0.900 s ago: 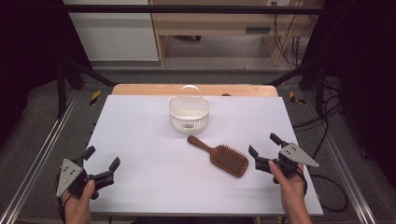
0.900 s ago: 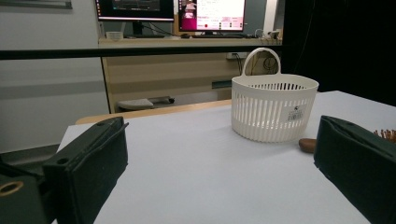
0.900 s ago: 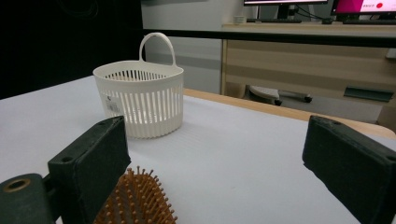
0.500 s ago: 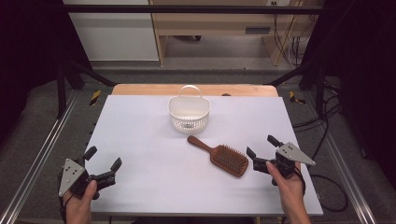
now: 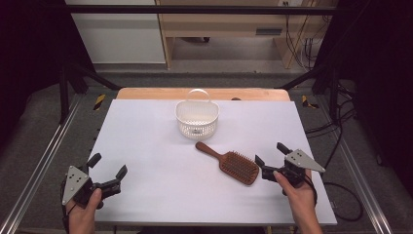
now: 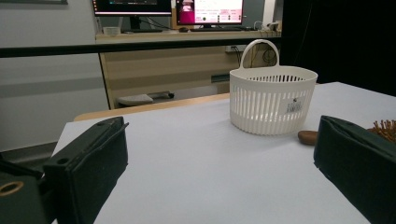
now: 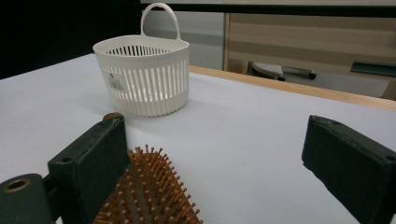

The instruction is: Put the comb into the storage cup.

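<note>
The basket (image 5: 197, 118) bears a small label, too blurred to read. On the white tabletop (image 5: 146, 141) the brush (image 5: 230, 163) lies at centre, the basket at its 11 o'clock. Left gripper (image 5: 107, 171) and right gripper (image 5: 271, 160) have fingers apart, holding nothing; the right's sit beside the brush head.

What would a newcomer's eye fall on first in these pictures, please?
Probably the white slatted basket standing upright at the far middle of the white table, with a brown wooden hairbrush lying bristles-up just in front of it. Open tongs wait at both near corners: the left tongs and the right tongs, close beside the brush head.
</note>
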The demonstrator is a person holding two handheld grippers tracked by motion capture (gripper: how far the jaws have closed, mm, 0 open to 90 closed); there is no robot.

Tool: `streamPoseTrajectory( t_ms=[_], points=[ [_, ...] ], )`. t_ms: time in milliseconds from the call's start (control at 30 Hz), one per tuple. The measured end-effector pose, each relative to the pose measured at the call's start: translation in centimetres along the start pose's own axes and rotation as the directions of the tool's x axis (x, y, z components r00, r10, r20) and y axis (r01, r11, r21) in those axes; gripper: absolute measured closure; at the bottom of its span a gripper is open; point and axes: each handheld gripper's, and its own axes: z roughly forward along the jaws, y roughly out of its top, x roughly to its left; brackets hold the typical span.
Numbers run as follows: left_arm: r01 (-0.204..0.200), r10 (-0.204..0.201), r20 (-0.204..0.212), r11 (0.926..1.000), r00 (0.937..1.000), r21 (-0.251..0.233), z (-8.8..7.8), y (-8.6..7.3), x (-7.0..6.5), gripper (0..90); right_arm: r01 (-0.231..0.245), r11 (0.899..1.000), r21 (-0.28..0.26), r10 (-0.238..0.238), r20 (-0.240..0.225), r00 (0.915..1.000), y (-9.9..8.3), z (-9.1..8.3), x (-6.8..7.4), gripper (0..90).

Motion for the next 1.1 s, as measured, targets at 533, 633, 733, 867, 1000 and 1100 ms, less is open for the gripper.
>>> streamPoseTrajectory(
  t_ms=[533,633,733,867,1000,1100],
  points=[
    [-0.003,0.003,-0.008,0.9999,1.0000,0.012,0.0,0.0,0.0,2.8,-0.023,0.999,0.027,0.023,-0.015,0.9996,0.1,-0.1,0.9,13.7],
    [-0.009,0.009,-0.008,0.9998,0.9999,0.016,0.0,-0.1,0.0,2.9,-0.025,0.998,0.064,0.027,-0.020,0.9994,0.0,-0.2,1.2,24.5],
    [-0.015,0.015,-0.011,0.9997,0.9998,0.021,0.0,-0.1,-0.1,2.9,-0.013,0.995,0.100,0.017,-0.036,0.9992,-0.2,-0.4,1.4,35.9],
    [-0.019,0.019,-0.013,0.9995,0.9997,0.024,0.0,-0.1,-0.1,2.9,0.008,0.988,0.153,-0.003,-0.036,0.9994,-0.5,-0.6,1.8,47.7],
    [-0.020,0.020,-0.017,0.9994,0.9997,0.028,0.0,-0.1,-0.1,3.0,0.018,0.978,0.206,-0.009,-0.048,0.9988,-1.0,-0.8,1.9,64.0],
    [-0.020,0.020,-0.016,0.9992,0.9997,0.035,0.1,-0.1,-0.1,3.0,0.011,0.971,0.238,0.001,-0.050,0.9988,-1.4,-0.7,1.7,73.2]
  ],
)
